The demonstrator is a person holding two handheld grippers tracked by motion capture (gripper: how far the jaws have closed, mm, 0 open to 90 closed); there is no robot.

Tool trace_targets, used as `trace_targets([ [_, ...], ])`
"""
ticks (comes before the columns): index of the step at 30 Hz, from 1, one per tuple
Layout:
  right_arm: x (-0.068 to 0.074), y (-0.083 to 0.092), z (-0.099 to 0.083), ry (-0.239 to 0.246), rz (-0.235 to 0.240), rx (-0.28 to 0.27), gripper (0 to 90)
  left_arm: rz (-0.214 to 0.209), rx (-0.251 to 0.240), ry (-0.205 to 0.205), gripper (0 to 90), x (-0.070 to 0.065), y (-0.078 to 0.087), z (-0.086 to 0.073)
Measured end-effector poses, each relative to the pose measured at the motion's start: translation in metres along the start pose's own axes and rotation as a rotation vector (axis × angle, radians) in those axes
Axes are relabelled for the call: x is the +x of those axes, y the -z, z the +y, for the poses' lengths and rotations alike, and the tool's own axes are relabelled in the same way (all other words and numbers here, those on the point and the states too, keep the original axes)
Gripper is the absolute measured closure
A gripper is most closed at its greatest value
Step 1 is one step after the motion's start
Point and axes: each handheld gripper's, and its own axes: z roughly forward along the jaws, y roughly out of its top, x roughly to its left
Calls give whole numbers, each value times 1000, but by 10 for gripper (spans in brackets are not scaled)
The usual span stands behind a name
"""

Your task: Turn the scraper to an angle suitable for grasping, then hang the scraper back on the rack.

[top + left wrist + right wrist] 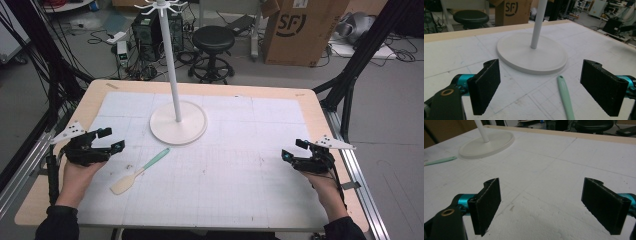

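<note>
On the tabletop (310, 107), a white gridded mat covers most of the wooden surface, and a white stand (178, 122) with a round base and a tall thin pole sits at about 12 o'clock from the mat's centre. A spatula (139, 171) with a mint-green handle and a cream blade lies flat at about 8 o'clock from the stand's base, near it but not touching, its handle end pointing toward the base. The left gripper (114, 139) is held at the tabletop's 9 o'clock edge, its jaws spread wide apart and holding nothing; in the left gripper view the spatula's handle lies between the jaws and beyond them, with the stand's base farther ahead. The right gripper (291, 149) is at the 3 o'clock edge, well apart from the spatula, jaws likewise wide apart over bare mat. Beyond the tabletop, a black stool (213, 45) and a cardboard box (300, 30) stand on the floor.
</note>
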Motion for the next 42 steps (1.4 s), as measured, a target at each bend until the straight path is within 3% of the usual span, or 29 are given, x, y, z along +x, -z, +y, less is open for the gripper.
trace_targets([
  [6,-2,-4,4,12,20,-5,150,33,-23,-25,174,1,4,3],
  [15,-2,-11,5,24,22,15,151,22,-10,-59,174,-8,5,5],
  [30,-2,-11,4,21,10,19,154,30,-2,-70,174,-11,5,5],
  [32,-3,-11,5,17,10,17,154,23,0,-66,174,-14,6,6],
  [39,-5,-10,4,8,2,15,155,18,-6,-110,174,-28,11,2],
  [42,-5,-11,4,13,4,26,154,17,16,-122,174,-36,9,-4],
])
